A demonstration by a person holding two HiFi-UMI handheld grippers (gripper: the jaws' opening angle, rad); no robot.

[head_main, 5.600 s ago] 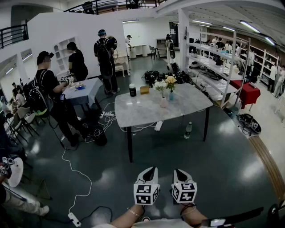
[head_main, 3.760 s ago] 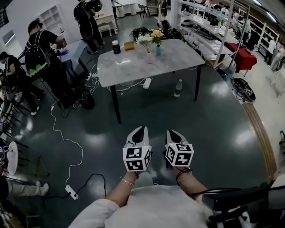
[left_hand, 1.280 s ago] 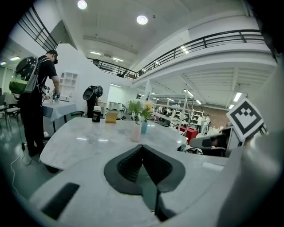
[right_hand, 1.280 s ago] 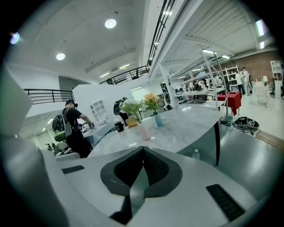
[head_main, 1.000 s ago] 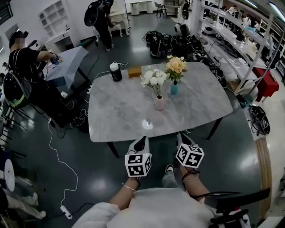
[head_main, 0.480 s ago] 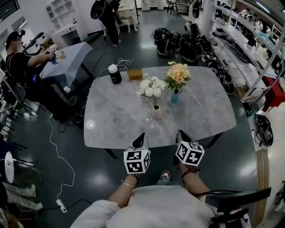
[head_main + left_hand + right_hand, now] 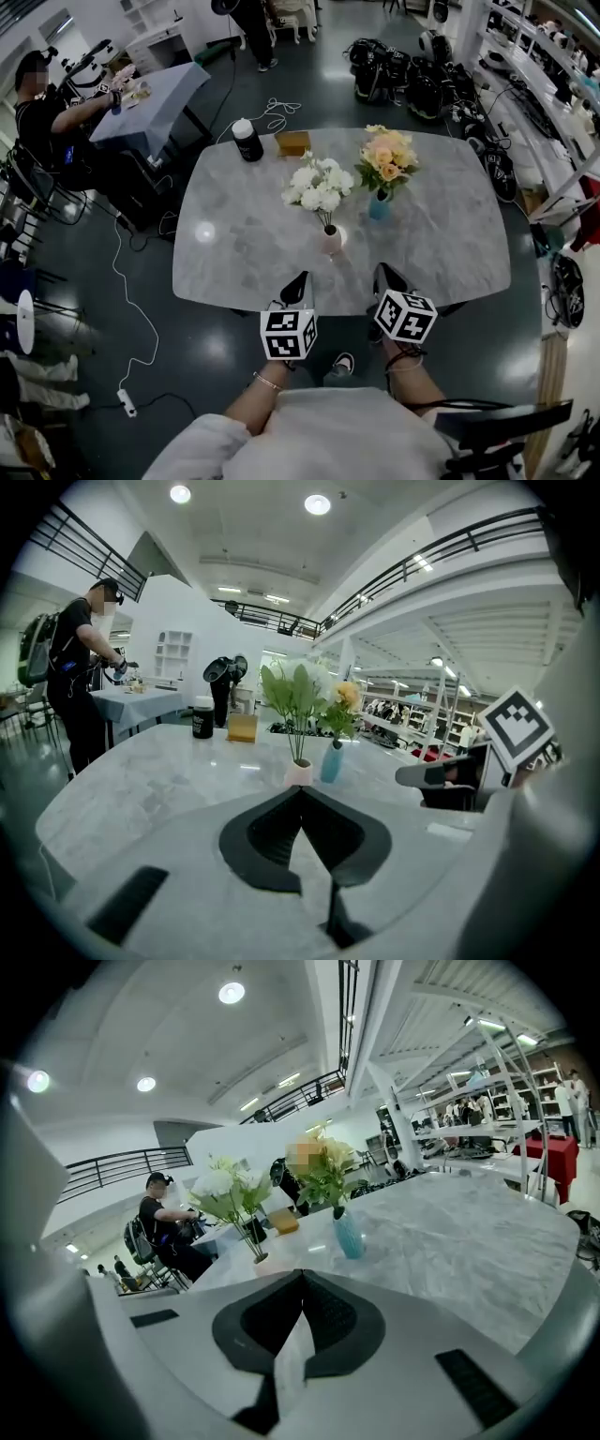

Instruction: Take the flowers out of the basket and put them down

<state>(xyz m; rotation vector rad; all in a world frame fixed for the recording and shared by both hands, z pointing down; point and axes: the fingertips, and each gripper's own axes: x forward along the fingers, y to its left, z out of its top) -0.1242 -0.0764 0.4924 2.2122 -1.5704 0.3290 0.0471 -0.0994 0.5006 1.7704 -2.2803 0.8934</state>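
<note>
Grey marble worktop (image 7: 234, 253) — black jar (image 7: 247, 141) and tan box (image 7: 293, 142) near its far edge, pink vase (image 7: 331, 241) with white flowers (image 7: 317, 187) and blue vase (image 7: 379, 206) with orange flowers (image 7: 386, 156) nearer the middle.

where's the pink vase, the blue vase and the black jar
pink vase (image 7: 331, 242), head view, on its body
blue vase (image 7: 379, 207), head view, on its body
black jar (image 7: 249, 147), head view, on its dark side below the lid

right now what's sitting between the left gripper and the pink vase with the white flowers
Nothing: only bare marble table separates the left gripper from the pink vase, clear in the head view and left gripper view.
</note>
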